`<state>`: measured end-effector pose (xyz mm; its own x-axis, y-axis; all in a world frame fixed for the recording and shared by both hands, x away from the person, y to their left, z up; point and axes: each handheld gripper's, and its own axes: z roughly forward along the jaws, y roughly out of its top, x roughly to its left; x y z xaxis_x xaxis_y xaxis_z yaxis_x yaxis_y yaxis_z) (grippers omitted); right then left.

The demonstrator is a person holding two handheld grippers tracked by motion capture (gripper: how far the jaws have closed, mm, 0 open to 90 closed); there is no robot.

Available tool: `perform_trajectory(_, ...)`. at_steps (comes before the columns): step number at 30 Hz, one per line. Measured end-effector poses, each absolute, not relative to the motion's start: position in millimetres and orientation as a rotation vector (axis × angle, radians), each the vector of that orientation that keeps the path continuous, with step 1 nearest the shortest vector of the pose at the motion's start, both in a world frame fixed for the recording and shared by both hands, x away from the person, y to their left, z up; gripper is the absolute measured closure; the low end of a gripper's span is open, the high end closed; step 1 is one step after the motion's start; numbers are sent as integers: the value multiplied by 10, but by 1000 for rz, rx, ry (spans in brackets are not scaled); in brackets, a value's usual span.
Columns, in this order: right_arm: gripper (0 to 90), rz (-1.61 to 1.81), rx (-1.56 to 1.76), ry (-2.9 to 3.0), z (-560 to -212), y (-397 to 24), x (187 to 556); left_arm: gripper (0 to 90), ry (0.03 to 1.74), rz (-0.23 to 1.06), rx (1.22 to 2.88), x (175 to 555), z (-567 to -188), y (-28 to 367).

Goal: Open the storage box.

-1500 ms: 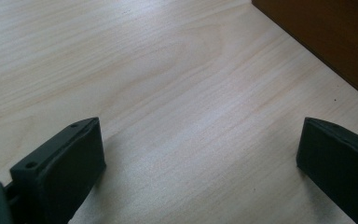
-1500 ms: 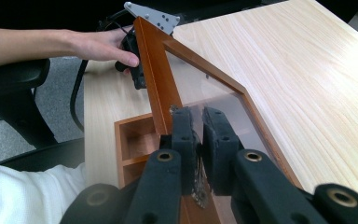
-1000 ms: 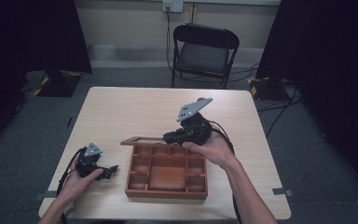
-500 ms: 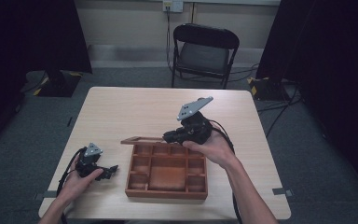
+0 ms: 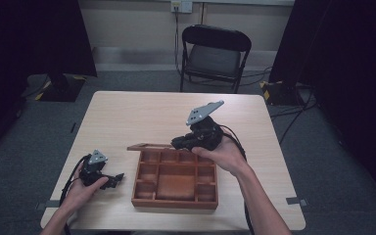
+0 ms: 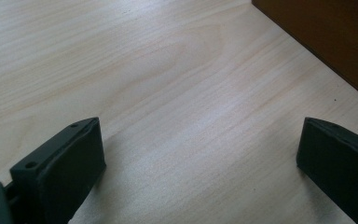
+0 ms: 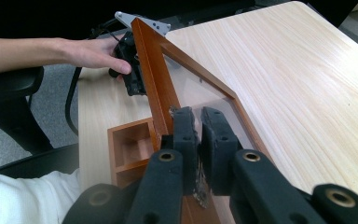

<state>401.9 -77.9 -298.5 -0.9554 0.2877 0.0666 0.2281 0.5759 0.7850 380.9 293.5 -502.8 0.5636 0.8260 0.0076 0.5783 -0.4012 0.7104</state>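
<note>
A brown wooden compartment box [image 5: 174,203] sits on the table in front of the person. Its hinged lid [image 5: 147,146], a wooden frame [image 7: 154,70] around a clear pane, stands raised at the box's far edge. My right gripper [image 5: 178,143] is shut on the lid's edge, and the right gripper view shows the jaws [image 7: 198,121] pinched close together on the frame and pane. My left gripper [image 5: 117,179] rests on the table left of the box. It is open [image 6: 200,154], with bare tabletop between its jaws, and the box's side wall [image 6: 326,32] lies just beyond.
The light wood table [image 5: 142,117] extends beyond the box to the far edge. A black folding chair [image 5: 213,54] stands behind the table. The person's left hand [image 7: 93,53] lies on the table past the lid. Cables trail from both grippers.
</note>
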Motion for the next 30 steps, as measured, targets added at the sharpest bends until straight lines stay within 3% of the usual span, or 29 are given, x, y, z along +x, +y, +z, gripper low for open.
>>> perform_trajectory(30, 848, 1348, 456, 2731, -2982, -778, 4028, 1, 1119, 476, 2127, 3809, -5027, 2935)
